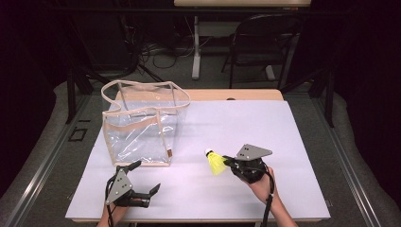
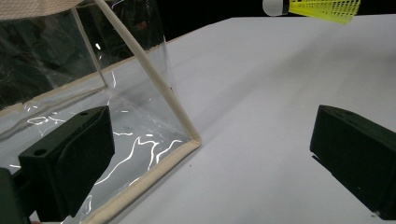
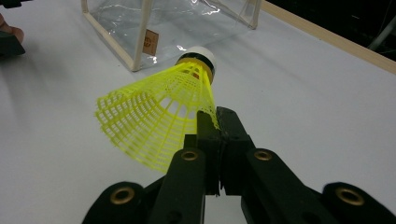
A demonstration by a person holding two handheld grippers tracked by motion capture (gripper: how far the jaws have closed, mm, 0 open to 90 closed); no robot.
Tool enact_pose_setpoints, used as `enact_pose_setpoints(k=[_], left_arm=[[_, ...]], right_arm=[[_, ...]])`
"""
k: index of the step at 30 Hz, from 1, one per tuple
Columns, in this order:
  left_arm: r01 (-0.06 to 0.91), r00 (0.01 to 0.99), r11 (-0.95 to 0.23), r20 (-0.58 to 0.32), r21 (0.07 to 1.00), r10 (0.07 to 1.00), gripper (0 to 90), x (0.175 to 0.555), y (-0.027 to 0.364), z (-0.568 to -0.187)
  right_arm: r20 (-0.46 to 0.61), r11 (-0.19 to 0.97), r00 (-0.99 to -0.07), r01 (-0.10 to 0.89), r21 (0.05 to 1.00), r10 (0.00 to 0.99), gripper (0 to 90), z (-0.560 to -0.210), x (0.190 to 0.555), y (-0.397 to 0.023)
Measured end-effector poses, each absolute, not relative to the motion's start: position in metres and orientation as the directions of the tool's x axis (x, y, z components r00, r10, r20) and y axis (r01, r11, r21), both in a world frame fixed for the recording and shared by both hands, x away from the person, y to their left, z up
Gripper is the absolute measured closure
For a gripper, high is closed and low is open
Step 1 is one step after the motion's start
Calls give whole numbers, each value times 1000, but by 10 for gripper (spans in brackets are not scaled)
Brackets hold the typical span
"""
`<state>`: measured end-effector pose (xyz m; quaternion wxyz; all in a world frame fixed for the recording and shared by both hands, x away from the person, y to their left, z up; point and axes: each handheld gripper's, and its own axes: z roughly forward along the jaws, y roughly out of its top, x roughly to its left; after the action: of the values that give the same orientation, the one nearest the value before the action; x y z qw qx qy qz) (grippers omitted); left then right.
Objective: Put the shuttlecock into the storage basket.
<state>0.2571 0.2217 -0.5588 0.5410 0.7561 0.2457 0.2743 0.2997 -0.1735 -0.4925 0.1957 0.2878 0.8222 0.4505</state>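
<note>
Right gripper (image 3: 217,122) has its jaws pinched together on the edge of the yellow shuttlecock's (image 3: 159,119) mesh skirt, white cork tip pointing away toward the clear tote bag (image 1: 142,127). I'm holding the shuttlecock above the white table sheet (image 1: 265,127), just right of the bag's near corner. Left gripper (image 1: 142,179) sits with its jaws spread wide and nothing between them, low by the bag's near bottom edge. I judge the carry is in hand, with the drop into the bag to come. Next I need to lift above the bag's cream-trimmed rim (image 1: 146,85) and clear it. From these angles I can't be sure the floppy rim is open enough, so my left gripper may have to steady it.
</note>
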Motion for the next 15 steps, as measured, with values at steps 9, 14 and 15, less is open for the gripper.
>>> enact_pose_setpoints(k=[9,14,15], left_arm=[[80,727,-299,150,951,670,0,257,221,-559],[82,729,-301,149,950,669,0,257,220,-559],[80,729,-302,151,950,667,0,257,221,-559]], right_arm=[[-61,420,-763,286,861,644,890,-488,306,-168],[-55,414,-763,287,864,644,891,-486,309,-167],[-55,412,-764,285,865,643,891,-486,310,-167]])
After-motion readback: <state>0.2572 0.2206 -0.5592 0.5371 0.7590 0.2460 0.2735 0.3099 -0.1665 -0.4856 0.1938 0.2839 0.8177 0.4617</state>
